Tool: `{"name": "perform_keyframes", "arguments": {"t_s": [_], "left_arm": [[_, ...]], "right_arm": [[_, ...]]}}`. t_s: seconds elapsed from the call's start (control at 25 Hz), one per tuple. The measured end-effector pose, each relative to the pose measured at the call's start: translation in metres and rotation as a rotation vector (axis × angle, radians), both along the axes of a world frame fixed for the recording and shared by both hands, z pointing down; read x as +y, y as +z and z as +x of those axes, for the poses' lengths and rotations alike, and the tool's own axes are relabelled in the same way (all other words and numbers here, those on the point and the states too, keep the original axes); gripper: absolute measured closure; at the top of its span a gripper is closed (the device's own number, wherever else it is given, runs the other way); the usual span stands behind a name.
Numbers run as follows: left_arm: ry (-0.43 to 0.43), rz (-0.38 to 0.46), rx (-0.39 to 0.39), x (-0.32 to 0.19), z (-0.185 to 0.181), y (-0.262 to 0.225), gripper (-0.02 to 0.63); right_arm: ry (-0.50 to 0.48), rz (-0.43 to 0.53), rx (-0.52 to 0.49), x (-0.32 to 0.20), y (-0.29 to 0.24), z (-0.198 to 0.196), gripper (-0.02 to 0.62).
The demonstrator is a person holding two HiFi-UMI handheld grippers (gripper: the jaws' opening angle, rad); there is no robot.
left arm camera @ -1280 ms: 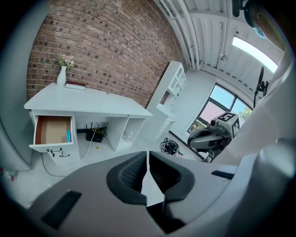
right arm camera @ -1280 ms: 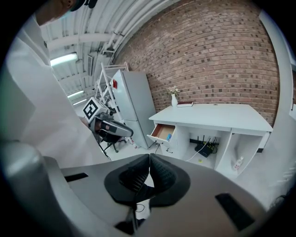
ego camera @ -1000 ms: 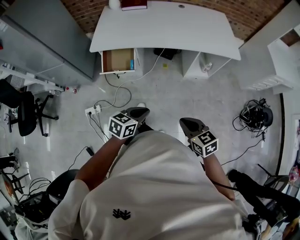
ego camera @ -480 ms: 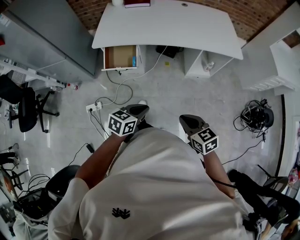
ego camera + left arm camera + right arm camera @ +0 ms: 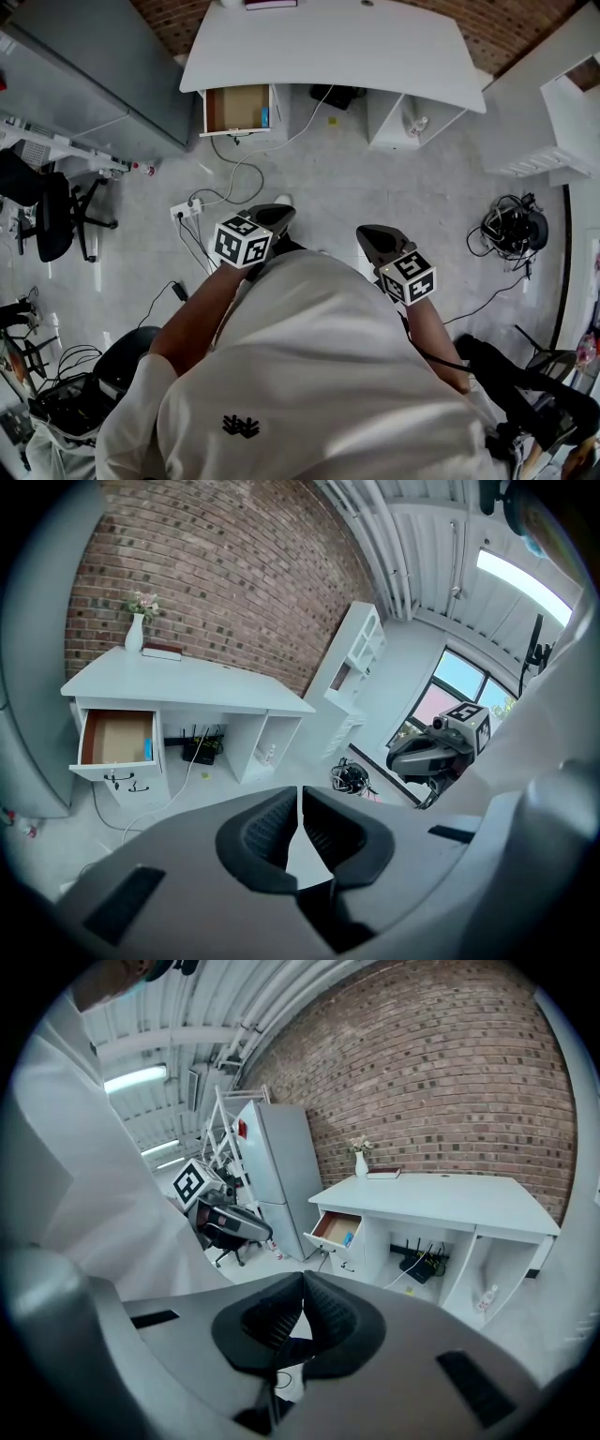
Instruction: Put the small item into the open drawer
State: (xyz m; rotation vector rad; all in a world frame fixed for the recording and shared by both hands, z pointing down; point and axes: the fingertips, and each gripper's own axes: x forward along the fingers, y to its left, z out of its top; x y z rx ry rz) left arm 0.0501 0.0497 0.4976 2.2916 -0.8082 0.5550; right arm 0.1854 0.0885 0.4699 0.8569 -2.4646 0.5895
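The white desk (image 5: 337, 47) stands across the floor from me, and its left drawer (image 5: 236, 108) is pulled open. A small blue item (image 5: 264, 116) lies at the drawer's right side, also seen as the blue item (image 5: 147, 749) in the drawer (image 5: 117, 740). My left gripper (image 5: 272, 214) is held close to the body, far from the desk. In the left gripper view, the left gripper (image 5: 300, 794) is shut with nothing between the pads. My right gripper (image 5: 375, 236) is alongside, and in its own view the right gripper (image 5: 303, 1281) is shut and empty too.
A tall grey cabinet (image 5: 94, 66) stands left of the desk. A power strip with cables (image 5: 187, 217) lies on the floor between me and the drawer. An office chair (image 5: 47, 225) is at far left, a cable bundle (image 5: 511, 232) and white shelving (image 5: 562, 122) at right.
Both grippers have drifted a little forward toward the desk. Their jaws have stayed shut.
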Motion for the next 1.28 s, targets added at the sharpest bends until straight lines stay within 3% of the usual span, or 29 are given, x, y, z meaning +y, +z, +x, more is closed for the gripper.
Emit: {"name": "perform_keyframes", "arguments": {"t_s": [0.88, 1.28], "left_arm": [[0.007, -0.022, 0.002, -0.001, 0.026, 0.001, 0.571], [-0.001, -0.042, -0.011, -0.006, 0.008, 0.011, 0.571]], "right_arm": [[0.024, -0.029, -0.004, 0.009, 0.011, 0.026, 0.566], [0.013, -0.041, -0.002, 0.001, 0.017, 0.014, 0.566]]}}
